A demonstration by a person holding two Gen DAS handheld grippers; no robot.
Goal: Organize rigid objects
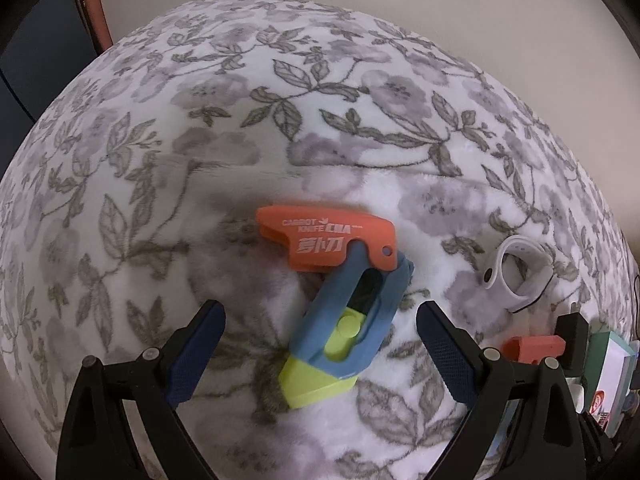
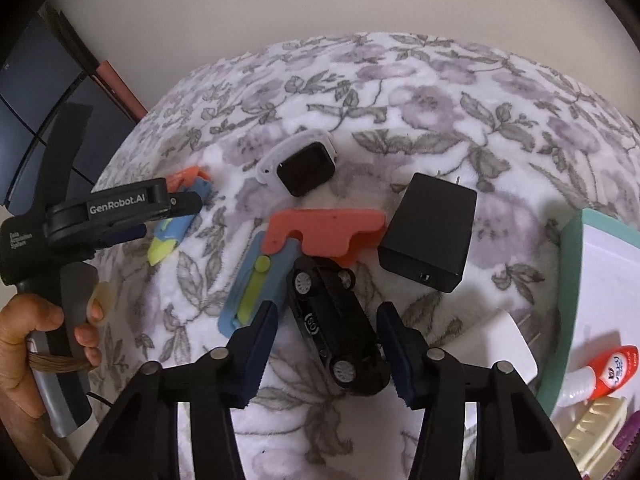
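A toy carrot knife (image 1: 340,300) with an orange cap, blue body and yellow slider lies on the floral blanket (image 1: 280,100), straight ahead of my left gripper (image 1: 320,344). That gripper is open, its fingers either side of the knife's lower end and apart from it. In the right wrist view a black toy car (image 2: 336,320) lies wheels up between the fingers of my right gripper (image 2: 328,354). A gap shows at the left pad, so the gripper is open. A second carrot knife (image 2: 276,260) touches the car's far end. My left gripper (image 2: 172,218) hovers over the first knife (image 2: 168,240).
A white-strapped smartwatch (image 2: 306,172) and a black charger (image 2: 428,232) lie beyond the car. A white adapter (image 2: 500,344) sits at the right beside a teal-rimmed box (image 2: 568,280) holding a tube (image 2: 600,368) and a comb (image 2: 596,424). A hand (image 2: 36,340) holds the left gripper's handle.
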